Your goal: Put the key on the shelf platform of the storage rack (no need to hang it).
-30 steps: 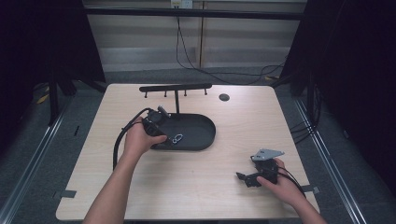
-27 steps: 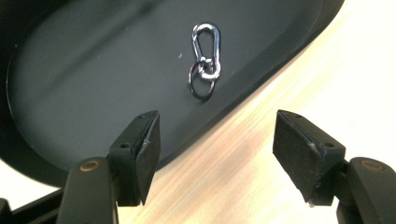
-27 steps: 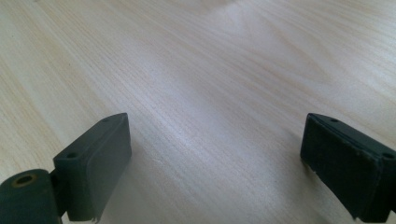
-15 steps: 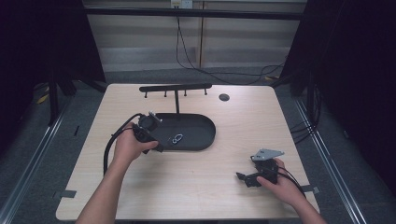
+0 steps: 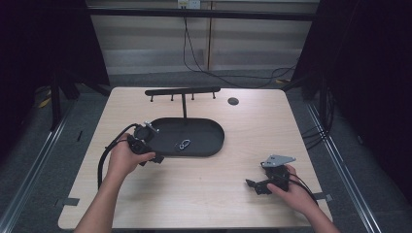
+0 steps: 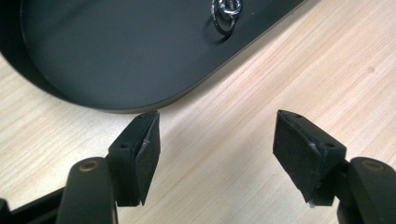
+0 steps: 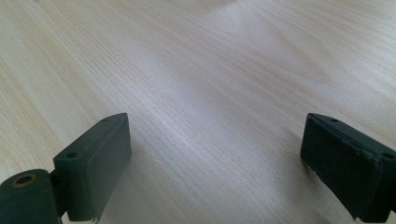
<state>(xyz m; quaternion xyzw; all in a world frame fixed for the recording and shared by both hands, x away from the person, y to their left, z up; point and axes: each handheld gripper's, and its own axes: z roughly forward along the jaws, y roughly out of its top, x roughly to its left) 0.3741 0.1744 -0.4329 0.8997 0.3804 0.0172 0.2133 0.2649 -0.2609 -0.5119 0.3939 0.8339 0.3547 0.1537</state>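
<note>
Seen along the right gripper [image 7: 215, 168]: two black jaws rising from the bottom edge, standing wide apart, nothing between them. Left pad [image 7: 95, 163] a flat, dark rectangular block with a small hole near its outer edge and a brass-coloured pivot at the lower left corner. Right pad [image 7: 348, 163] angled inward, two small holes along its top, partly cut off by the frame's edge. Beneath and beyond, pale wooden table [image 7: 201, 70] with fine grain running diagonally, a soft sheen of reflected light across the middle, a faint shadow beside each pad.
</note>
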